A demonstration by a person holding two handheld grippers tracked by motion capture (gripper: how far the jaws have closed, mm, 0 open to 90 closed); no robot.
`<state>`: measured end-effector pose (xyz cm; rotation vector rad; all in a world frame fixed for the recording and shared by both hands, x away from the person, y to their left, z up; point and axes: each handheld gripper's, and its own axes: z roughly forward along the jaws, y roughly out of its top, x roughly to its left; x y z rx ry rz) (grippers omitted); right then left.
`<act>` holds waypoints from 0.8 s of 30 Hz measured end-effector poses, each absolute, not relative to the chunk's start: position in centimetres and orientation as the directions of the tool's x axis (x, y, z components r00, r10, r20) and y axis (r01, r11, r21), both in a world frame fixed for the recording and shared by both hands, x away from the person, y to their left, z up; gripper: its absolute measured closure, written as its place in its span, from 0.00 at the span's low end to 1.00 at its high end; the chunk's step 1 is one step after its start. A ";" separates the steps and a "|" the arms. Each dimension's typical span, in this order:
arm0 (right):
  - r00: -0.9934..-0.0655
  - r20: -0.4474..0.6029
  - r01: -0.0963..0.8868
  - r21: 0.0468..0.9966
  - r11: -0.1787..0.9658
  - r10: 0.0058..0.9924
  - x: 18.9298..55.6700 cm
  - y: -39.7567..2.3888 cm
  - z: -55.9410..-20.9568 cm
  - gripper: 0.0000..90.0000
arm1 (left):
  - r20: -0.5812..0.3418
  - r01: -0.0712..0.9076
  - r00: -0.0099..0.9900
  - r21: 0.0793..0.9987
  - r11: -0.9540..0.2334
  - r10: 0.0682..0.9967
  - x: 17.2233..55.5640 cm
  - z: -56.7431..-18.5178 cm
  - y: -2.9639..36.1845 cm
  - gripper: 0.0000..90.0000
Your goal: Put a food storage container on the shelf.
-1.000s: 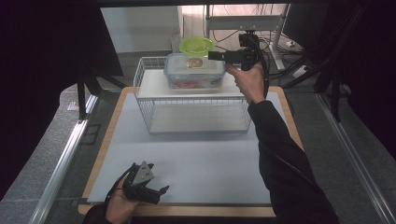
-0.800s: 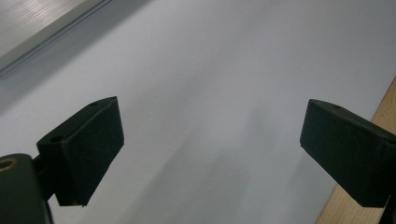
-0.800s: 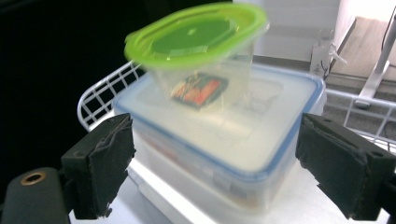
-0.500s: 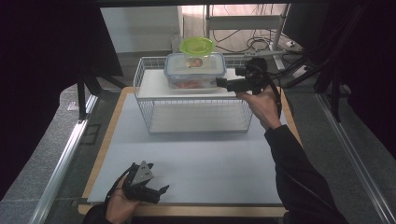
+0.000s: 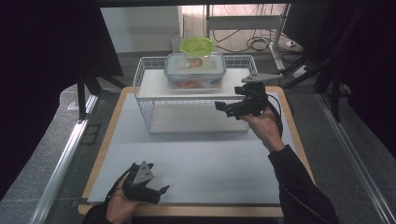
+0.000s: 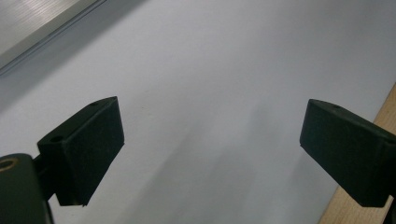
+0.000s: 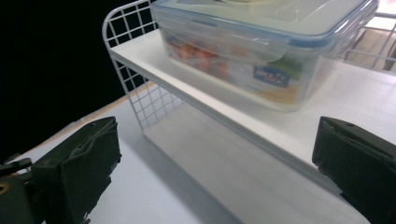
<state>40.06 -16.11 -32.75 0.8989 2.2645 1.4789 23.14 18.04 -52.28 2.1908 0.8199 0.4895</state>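
A clear plastic food container (image 5: pixel 195 71) with a snap-on lid is seen set on the upper shelf of a white wire rack (image 5: pixel 144 88), which stands at the far side of the bench (image 5: pixel 205 154); a green bowl-like lid (image 5: pixel 197 46) sits just behind or on top of the container, and which of the two cannot be told from the high view. The container is placed squarely on the white shelf board, touching it, probably so that it can be reached from the open front of the rack. The right gripper (image 5: pixel 223 107) is held in front of the rack's right part, below the shelf's level and apart from the container, pointed leftward across the rack's front. Its jaws have just been opening and are spread wide, with nothing between them; in the right gripper view the container (image 7: pixel 266 51) and the shelf edge are framed between the two black pads (image 7: pixel 79 172), none being touched. The wide spread is judged to suit a release already made, or a fresh approach to the broad box. The left gripper (image 5: pixel 156 192) is rested low near the bench's front-left corner, well apart from the rack, seemingly parked out of the way. Its jaws are also spread wide and empty, bare white bench surface (image 6: pixel 210 93) being seen between them.
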 end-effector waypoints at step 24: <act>-0.775 0.076 0.335 0.891 0.306 0.627 36.5 -16.2 -39.0 0.00 | 0.051 0.417 0.729 0.757 -0.502 0.683 23.1 -52.1 18.3 0.05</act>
